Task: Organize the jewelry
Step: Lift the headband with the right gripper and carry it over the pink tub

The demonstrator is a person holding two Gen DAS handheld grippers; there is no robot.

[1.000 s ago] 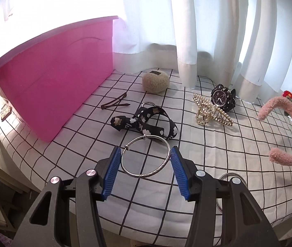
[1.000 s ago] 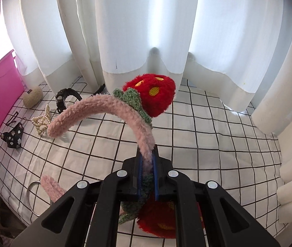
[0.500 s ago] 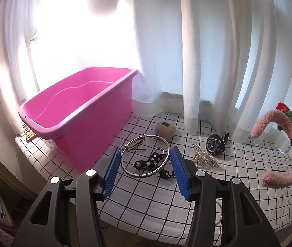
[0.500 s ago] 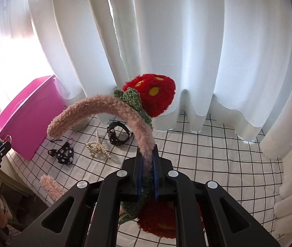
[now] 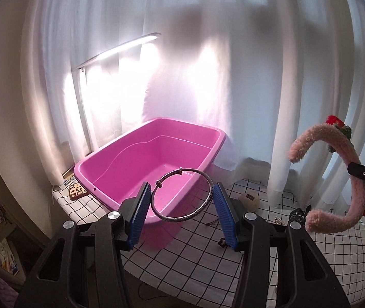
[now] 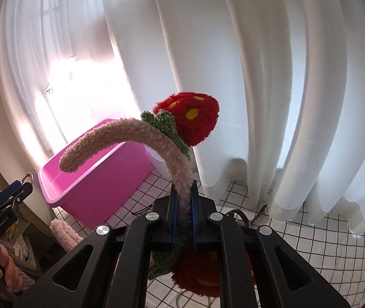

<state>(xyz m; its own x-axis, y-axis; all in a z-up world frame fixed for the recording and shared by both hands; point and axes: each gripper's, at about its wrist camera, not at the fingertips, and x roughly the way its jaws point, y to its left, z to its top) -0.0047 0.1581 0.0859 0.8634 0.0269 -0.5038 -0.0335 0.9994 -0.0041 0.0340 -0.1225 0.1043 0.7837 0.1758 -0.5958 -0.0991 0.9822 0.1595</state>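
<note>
Left gripper [image 5: 182, 206] has its blue pads clamped on either side of the silver bangle [image 5: 182, 195], which stands upright between them, so the grip sits at mid width. Right gripper [image 6: 182, 220] is clenched tight on the band of the pink fuzzy headband [image 6: 141, 138], red strawberry pompom [image 6: 190, 120] riding above the jaws. From the left wrist view that headband [image 5: 336, 179] hangs at the right edge.

Step in hand, as I read it: carrying both pieces to the pink bin [image 5: 136, 159]. It sits far left on the checked tablecloth [image 5: 200, 264], and its floor looks bare. Bangle lines up in front of the bin's near rim but I judge it not yet over the opening.

Next move, my call: push the left gripper forward past the rim, then let the pads part so the bangle falls inside. Right gripper has farther to travel leftward; the headband is wide and springy, so I'd bring it in after the left clears out, to avoid the two tools meeting over the bin.

Against a second ago: both tools have risen well off the table. The bin showed only its side wall then; I now look down into it. The loose pieces on the cloth, then spread wide before the left tool, now mostly hide behind it, only the beige puff [image 5: 249, 200] showing plainly. Both grips unchanged.
</note>
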